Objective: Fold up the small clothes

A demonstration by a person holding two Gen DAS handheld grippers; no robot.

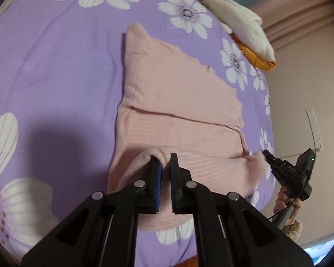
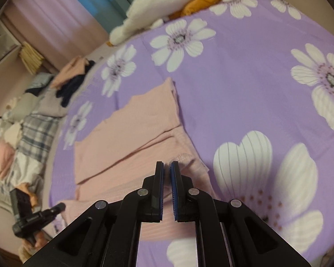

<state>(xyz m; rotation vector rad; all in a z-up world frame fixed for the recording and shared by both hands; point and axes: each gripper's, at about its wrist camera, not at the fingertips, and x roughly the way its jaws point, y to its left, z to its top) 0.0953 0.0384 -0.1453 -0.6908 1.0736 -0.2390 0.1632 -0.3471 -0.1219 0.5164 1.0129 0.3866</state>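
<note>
Left wrist view: the left tool (image 1: 164,159) angled downward, clamped on the near edge of the pink garment (image 1: 178,102) lying ahead on the bed (image 1: 55,66). Right wrist view: the right tool (image 2: 167,166), likewise tilted down, pinched the garment's near hem.

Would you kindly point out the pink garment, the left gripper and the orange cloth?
pink garment (image 1: 178,84), left wrist view, flat folded panel.
left gripper (image 1: 164,159), left wrist view, between fingertips.
orange cloth (image 1: 253,56), left wrist view, visible edge.
</note>
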